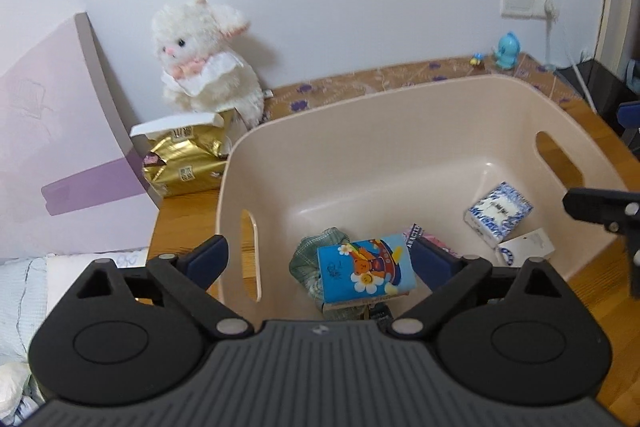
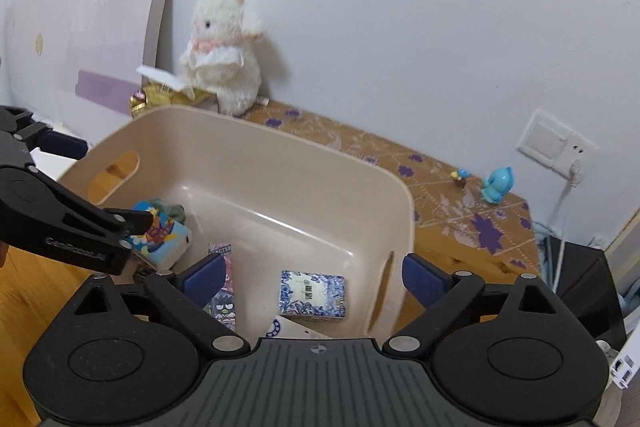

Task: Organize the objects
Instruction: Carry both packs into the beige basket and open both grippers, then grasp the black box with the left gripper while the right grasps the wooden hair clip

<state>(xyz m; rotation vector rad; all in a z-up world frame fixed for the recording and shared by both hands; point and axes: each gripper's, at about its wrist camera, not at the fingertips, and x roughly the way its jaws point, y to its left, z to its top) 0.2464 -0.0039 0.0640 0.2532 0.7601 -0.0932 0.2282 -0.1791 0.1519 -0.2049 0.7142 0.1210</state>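
A beige plastic bin (image 1: pixel 400 115) (image 2: pixel 248 147) stands on the wooden table. In it lie a blue cartoon-bear tissue pack (image 1: pixel 366 269) (image 2: pixel 162 233), a green checked cloth (image 1: pixel 310 251), a blue-and-white patterned box (image 1: pixel 498 213) (image 2: pixel 312 293), a pink cartoon packet (image 2: pixel 226 291) and a white item (image 1: pixel 528 247). My left gripper (image 1: pixel 320 259) is open, straddling the bin's left wall above the bear pack. My right gripper (image 2: pixel 314 273) is open over the bin's right side, above the patterned box. Both are empty.
A white plush cat (image 1: pixel 208 55) (image 2: pixel 224 55) sits against the wall, beside a gold foil box (image 1: pixel 184 159). A lilac board (image 1: pixel 56 131) leans at the left. A blue toy figure (image 1: pixel 506 51) (image 2: pixel 496 185) stands on the floral mat. A wall socket (image 2: pixel 554 143) with a cable is at the right.
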